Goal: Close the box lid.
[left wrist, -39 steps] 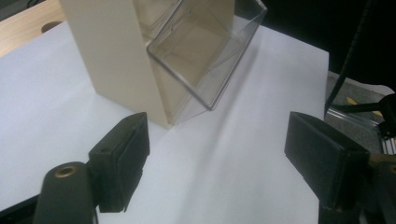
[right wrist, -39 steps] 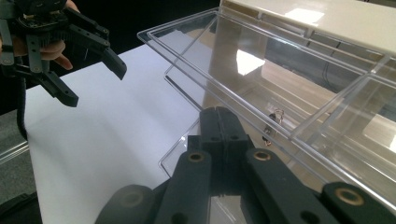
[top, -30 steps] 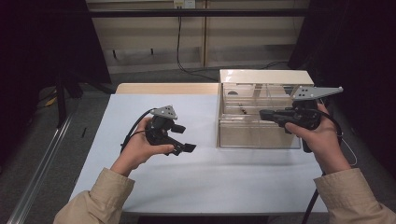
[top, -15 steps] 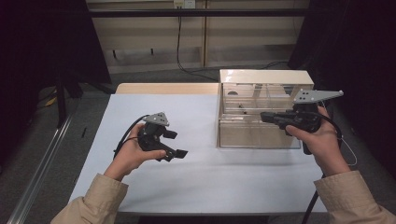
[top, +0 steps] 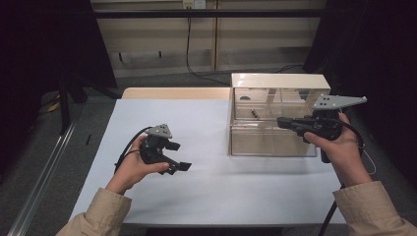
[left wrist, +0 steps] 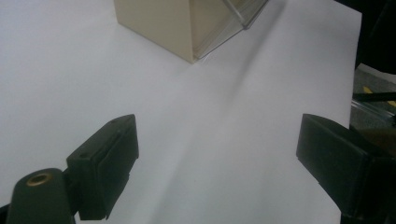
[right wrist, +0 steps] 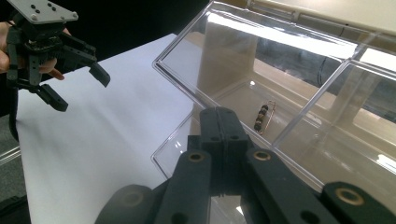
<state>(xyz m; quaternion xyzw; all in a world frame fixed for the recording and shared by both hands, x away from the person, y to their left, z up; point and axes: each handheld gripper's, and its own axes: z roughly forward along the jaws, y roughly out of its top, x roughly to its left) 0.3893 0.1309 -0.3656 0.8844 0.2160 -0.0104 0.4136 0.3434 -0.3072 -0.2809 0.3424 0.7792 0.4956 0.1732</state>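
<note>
The table (top: 216, 196) carried a smooth matte white sheet, rectangular, with a strip of pale wood showing at its 12 o'clock edge. At about 2 o'clock on it stood the clear box (top: 273, 142): glossy transparent plastic walls and partitions, backed by an opaque beige panel, squared corners throughout. In the left gripper view its beige corner (left wrist: 161, 23) sat at 12 o'clock, well apart from the jaws.

I held the right gripper (top: 284, 121) level at the box's front wall, at 3 o'clock on the table, its grey three-cornered plate on top. Its black, hard-edged jaws were pressed together with nothing between them, tips at the transparent rim in the right gripper view (right wrist: 219, 119).

The left gripper (top: 178, 156) sat at 8 o'clock over bare sheet, jaws spread wide; the blocky matte pads (left wrist: 109, 163) gripped nothing.

Inside a rear compartment lay a small pin (right wrist: 263, 116): thin wire, dark beads strung along it, just beyond the right jaw tips, at 12 o'clock from them.
</note>
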